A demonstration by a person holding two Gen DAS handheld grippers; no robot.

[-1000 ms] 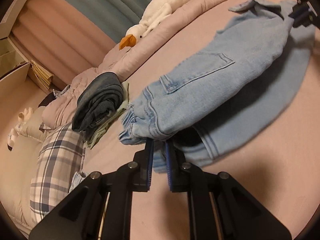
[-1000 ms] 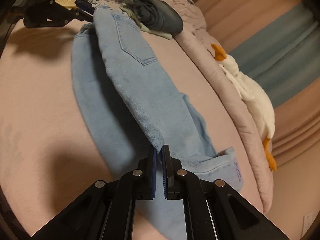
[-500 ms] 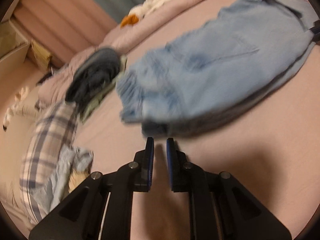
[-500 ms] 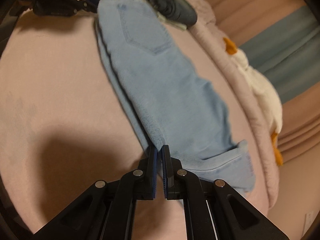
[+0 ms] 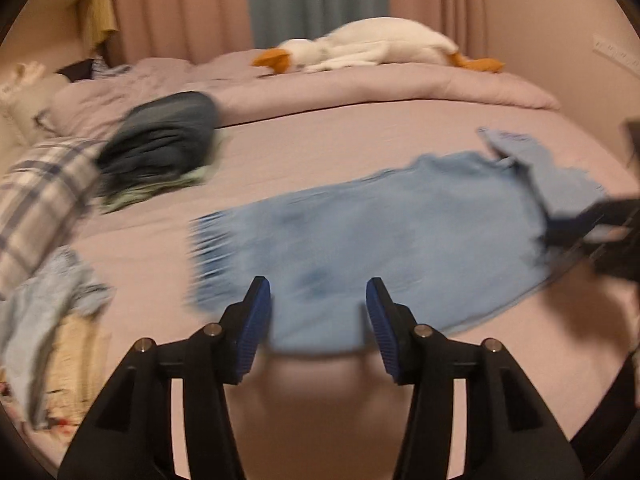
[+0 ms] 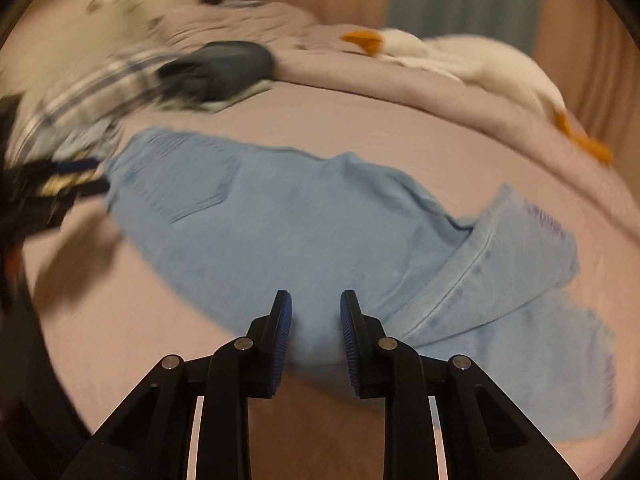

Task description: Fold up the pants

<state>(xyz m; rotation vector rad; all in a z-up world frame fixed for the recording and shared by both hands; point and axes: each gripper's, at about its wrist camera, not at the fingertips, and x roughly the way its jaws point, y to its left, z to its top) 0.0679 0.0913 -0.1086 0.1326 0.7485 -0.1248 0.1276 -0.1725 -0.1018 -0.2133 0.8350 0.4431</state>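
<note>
1. The light-blue jeans (image 5: 384,240) lie folded lengthwise on the pink bedsheet (image 5: 360,148).
2. The left gripper (image 5: 318,316) and right gripper (image 6: 316,320) have just been opening; both stand parted, gripping nothing.
3. A dark folded garment (image 5: 160,144), plaid pillow (image 5: 44,200) and goose plush (image 5: 372,46) lie beyond.

Left gripper (image 5: 318,300) and right gripper (image 6: 316,312) have just been opening, jaws parted, gripping nothing.
</note>
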